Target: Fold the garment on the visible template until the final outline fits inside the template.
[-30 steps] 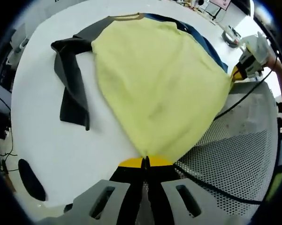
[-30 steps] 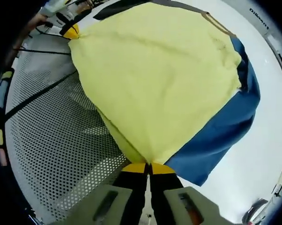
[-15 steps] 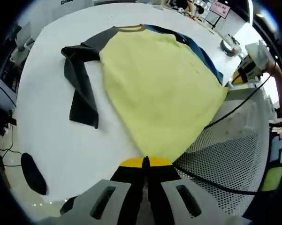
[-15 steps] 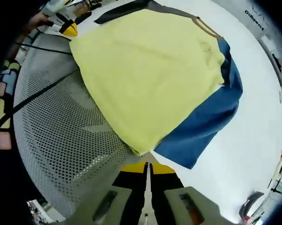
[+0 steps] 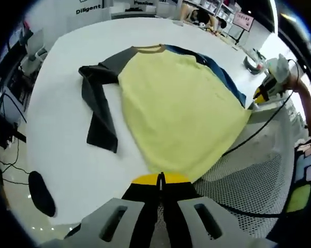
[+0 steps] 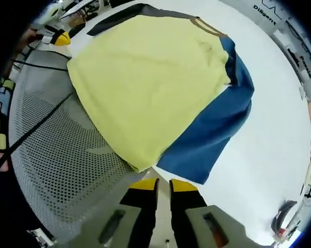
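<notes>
A yellow raglan shirt [image 5: 181, 113] lies flat on the white table [image 5: 62, 67], its hem hanging over the table's near edge. Its dark grey sleeve [image 5: 98, 113] is spread to one side and its blue sleeve [image 6: 212, 134] to the other. My left gripper [image 5: 160, 178] has its jaws together, and the hem corner lies right at its tips. In the right gripper view, that left gripper [image 6: 59, 37] stands slightly apart from the corner. My right gripper [image 6: 164, 182] is open, with the other hem corner [image 6: 139, 166] lying free just beyond it. The right gripper [image 5: 258, 94] also stands off the hem.
A grey perforated surface [image 6: 57, 155] adjoins the table under both grippers, and black cables [image 5: 258, 124] run across it. A person's arm [image 5: 306, 98] holds the right gripper. A dark oval object [image 5: 41, 194] lies off the table's left side. Small items [image 5: 253, 59] sit at the far edge.
Both grippers have pulled back from the shirt. The right gripper's jaws have parted and its hem corner has dropped flat. The corner by the left gripper has also relaxed from a pulled point.
</notes>
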A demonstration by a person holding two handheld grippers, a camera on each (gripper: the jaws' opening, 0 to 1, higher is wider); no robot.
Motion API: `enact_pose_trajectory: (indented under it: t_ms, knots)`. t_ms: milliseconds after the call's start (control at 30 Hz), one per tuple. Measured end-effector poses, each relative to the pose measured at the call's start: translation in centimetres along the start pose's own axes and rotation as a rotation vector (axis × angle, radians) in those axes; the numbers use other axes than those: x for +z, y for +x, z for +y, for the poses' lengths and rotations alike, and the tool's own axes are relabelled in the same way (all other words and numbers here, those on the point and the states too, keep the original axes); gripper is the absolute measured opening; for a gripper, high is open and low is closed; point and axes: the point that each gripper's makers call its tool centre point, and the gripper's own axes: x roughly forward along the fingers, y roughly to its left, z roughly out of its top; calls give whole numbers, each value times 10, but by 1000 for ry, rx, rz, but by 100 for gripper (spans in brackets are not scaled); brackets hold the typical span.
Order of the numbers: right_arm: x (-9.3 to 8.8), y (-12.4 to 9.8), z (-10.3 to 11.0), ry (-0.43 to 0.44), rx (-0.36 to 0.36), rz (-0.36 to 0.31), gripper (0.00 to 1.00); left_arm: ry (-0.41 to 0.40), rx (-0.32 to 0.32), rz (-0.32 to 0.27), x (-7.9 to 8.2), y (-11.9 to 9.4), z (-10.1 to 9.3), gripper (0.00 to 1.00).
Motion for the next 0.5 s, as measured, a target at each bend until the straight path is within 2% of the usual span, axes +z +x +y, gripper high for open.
enact_pose_trajectory:
  t_ms: [33, 67, 167, 200, 267, 300, 367, 433, 500]
  knots:
    - [2, 1, 0, 13, 4, -12, 3, 20, 6, -13, 3, -1, 0, 0]
    - [4, 3, -2, 23, -3, -25, 5, -9, -1, -18, 3, -4, -2, 0]
    - [4, 8, -7, 29, -19, -25, 10, -18, -5, -36, 6, -4, -3, 0]
    - [5, 12, -9, 40, -27, -33, 11, 4, -5, -62, 11, -5, -5, 0]
    - [7, 16, -12, 52, -32, -49, 13, 12, -7, -71, 13, -5, -6, 0]
    - [7, 18, -14, 53, -33, -59, 14, 0, -27, -114, 20, -5, -10, 0]
    - [11, 24, -13, 69, -18, -85, 15, -100, -70, -166, 29, -9, -15, 0]
    - [11, 29, -14, 85, -17, -95, 15, -92, -67, -225, 39, -11, -14, 0]
    - [11, 33, -19, 95, -42, -102, 17, -85, -71, -243, 41, -13, -16, 0]
